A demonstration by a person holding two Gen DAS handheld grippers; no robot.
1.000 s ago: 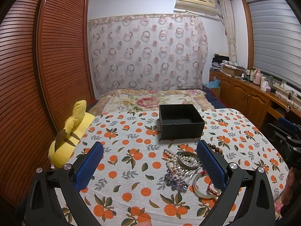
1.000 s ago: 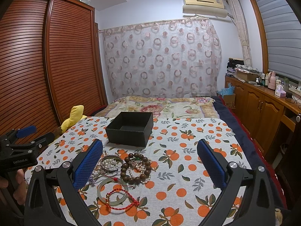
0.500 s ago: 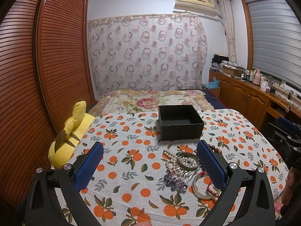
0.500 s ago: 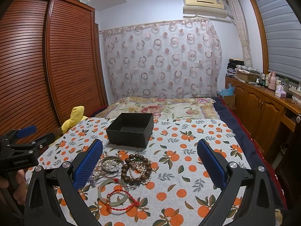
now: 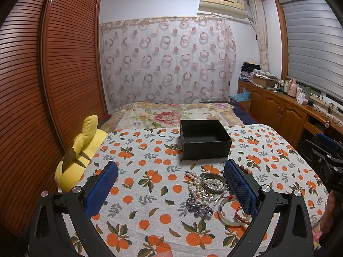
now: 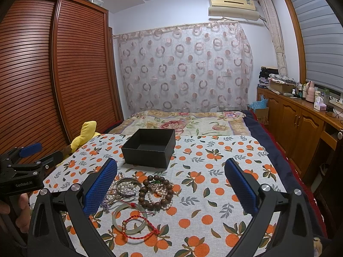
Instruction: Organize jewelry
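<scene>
A tangled heap of jewelry [image 6: 137, 194] lies on the orange-print cloth of the worktop [image 6: 214, 184], just in front of the open black square cardboard box [image 6: 150, 150], which looks empty. In the heap: a dark brown wooden bead bracelet [image 6: 155, 192], white pearl strands [image 5: 194, 182], an engraved silver metal bangle [image 5: 213, 185], a pale green jade bangle [image 6: 129, 219] with a red braided cord bracelet [image 6: 139, 224] lying across it, and a purple beaded hair ornament [image 5: 198, 205]. The strands are light, limp and likely to drag neighbours along; the jade bangle is stiff, smooth, probably brittle, best pinched across its rim. The left tool [image 5: 171, 189] and the right tool [image 6: 171, 187] both hover with jaws wide apart, holding nothing. A yellow plush toy [image 5: 79, 156] sits at the worktop's left edge
</scene>
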